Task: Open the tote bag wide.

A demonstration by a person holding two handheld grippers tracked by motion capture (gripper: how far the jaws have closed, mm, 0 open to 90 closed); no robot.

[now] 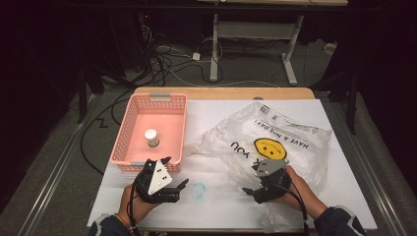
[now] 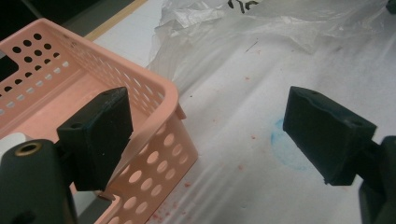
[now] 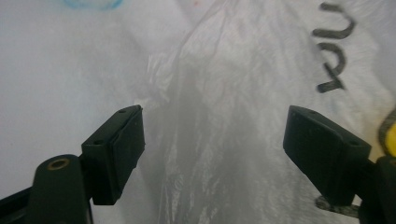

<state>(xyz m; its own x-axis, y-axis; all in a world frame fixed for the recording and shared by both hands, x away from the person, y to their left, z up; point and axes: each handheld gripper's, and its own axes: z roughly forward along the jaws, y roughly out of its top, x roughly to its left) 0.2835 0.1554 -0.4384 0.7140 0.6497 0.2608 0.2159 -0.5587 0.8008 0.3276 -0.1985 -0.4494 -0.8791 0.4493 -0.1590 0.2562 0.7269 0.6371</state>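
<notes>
Nearest the person, the right gripper (image 1: 254, 190) hovers with its jaws spread wide and nothing between them, poised over the near edge of the clear plastic bag (image 1: 275, 142); in the right gripper view the crumpled film (image 3: 219, 140) lies straight ahead between the pads. To take it well, the jaws should come down on a raised fold of film rather than flat sheet, closing slowly so the thin plastic does not slip out. The left gripper (image 1: 173, 173) is likewise wide open and holds nothing, at the near corner of the pink basket (image 1: 129, 153), where it could steady things. Inside the basket stands a small white-capped bottle (image 1: 151, 137), its label too small to read. Farther off, the bag's print reads "HAVE A NICE DAY!" around a yellow smiley face (image 1: 270, 148), with what seems to be "THANK YOU" partly folded under.
</notes>
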